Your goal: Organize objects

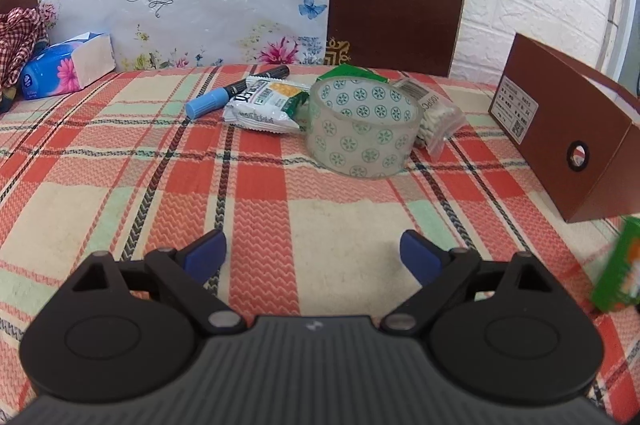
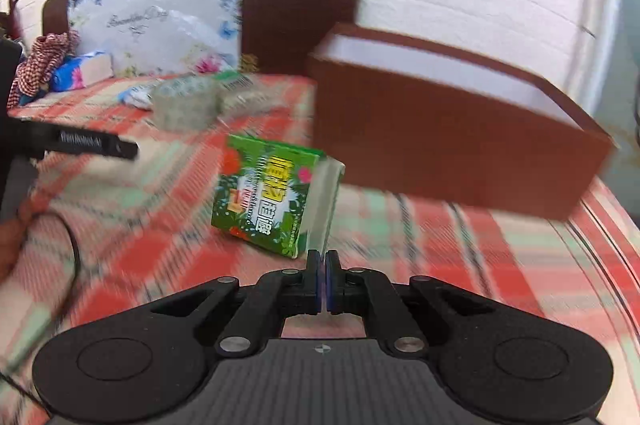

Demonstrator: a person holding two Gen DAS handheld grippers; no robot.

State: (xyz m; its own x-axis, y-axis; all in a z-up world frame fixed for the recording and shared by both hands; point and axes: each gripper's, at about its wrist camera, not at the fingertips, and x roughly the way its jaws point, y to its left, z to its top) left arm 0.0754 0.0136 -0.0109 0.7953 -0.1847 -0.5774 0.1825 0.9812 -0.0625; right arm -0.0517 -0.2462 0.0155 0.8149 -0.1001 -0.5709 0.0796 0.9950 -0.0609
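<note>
Right tongs [image 2: 322, 267] clenched on green printed carton's [image 2: 272, 195] near corner, likely bound for open brown cardboard box [image 2: 448, 145]; left tongs [image 1: 314, 255] released

Left gripper [image 1: 311, 252] agape, right gripper [image 2: 322, 262] clamped.

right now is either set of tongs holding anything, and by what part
The right tongs pinch the green box by its lower corner edge. The left tongs are open and empty.

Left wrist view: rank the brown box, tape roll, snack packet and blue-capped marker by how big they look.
1. brown box, though it sits nearer the camera
2. tape roll
3. snack packet
4. blue-capped marker
</note>
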